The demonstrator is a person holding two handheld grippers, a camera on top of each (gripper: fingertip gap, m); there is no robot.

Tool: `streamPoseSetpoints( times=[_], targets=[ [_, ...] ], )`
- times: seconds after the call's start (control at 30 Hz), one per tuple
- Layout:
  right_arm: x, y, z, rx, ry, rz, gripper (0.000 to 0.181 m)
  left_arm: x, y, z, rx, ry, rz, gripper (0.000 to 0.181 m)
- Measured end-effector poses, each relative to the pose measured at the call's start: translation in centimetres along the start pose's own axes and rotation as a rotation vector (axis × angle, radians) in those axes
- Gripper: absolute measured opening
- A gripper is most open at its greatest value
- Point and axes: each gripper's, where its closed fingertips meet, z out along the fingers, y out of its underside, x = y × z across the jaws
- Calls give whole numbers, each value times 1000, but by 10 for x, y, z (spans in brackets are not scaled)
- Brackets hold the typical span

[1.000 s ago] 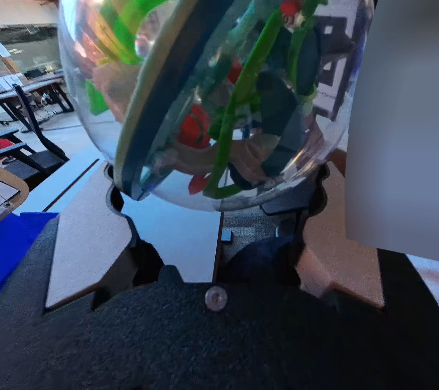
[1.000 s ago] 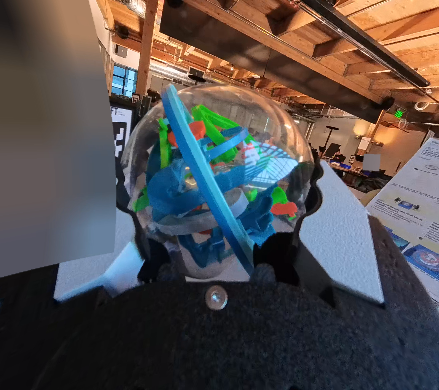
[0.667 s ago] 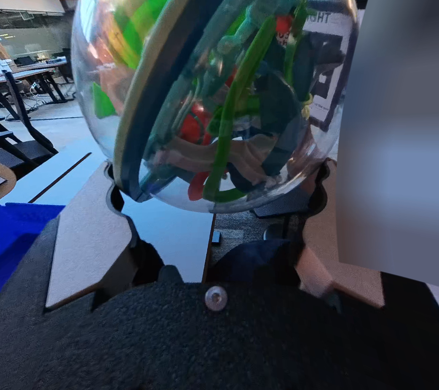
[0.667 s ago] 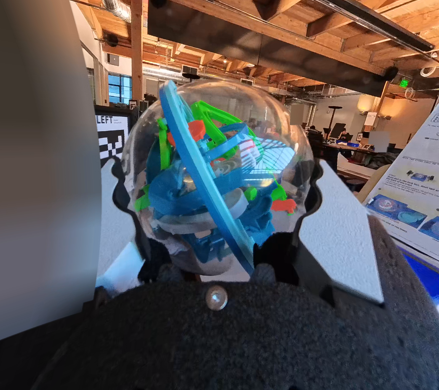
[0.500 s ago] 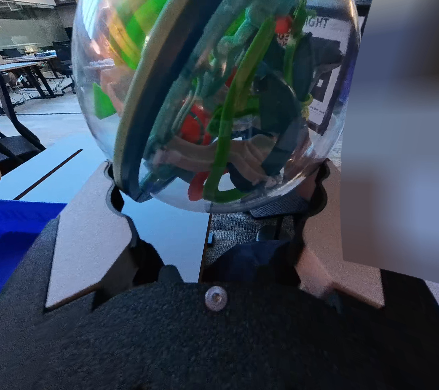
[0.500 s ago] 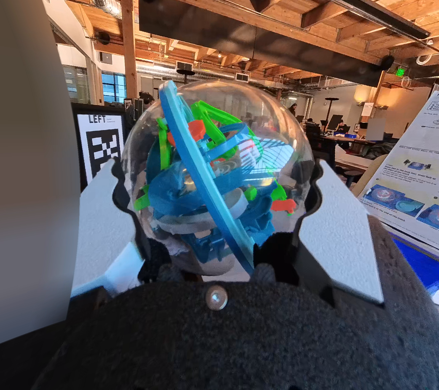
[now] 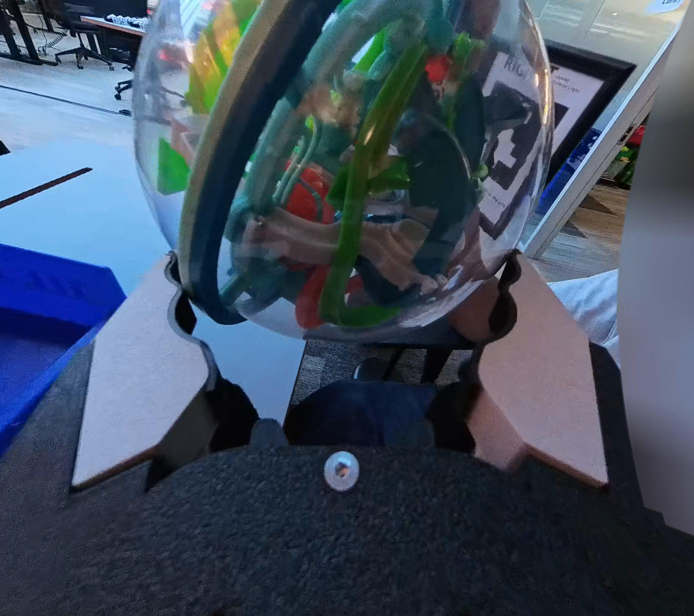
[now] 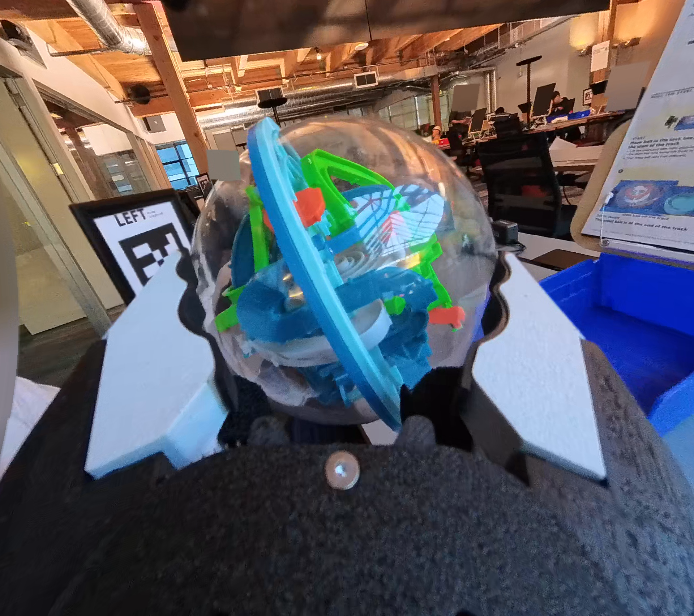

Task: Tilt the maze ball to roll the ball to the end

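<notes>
The maze ball is a clear sphere with a blue equator ring and green, blue and red tracks inside. It is held in the air between both grippers from opposite sides. My left gripper is shut on its lower part, and the ring runs steeply tilted from lower left to upper right. My right gripper is shut on the same maze ball, where the ring leans from upper left to lower right. I cannot make out the small rolling ball among the tracks.
A blue bin lies low at the left on a white table; it also shows at the right in the right wrist view. A printed sheet on a board stands behind it. A black-framed patterned card shows on the far gripper.
Both grippers have turned together with the ball held fast. The right view has dropped from the ceiling beams toward the room, and the blue bin has come into view in both.
</notes>
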Motion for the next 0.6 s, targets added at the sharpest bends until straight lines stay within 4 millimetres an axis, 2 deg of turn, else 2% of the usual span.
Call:
streamPoseSetpoints(
  times=[0.23, 0.6],
  targets=[
    [25, 14, 5, -40, 70, 34, 149, -24, 14, 6, 9, 62, -63, 157],
    [22, 11, 4, -46, 139, -48, 149, -24, 22, 13, 33, 147, -52, 157]
  ],
)
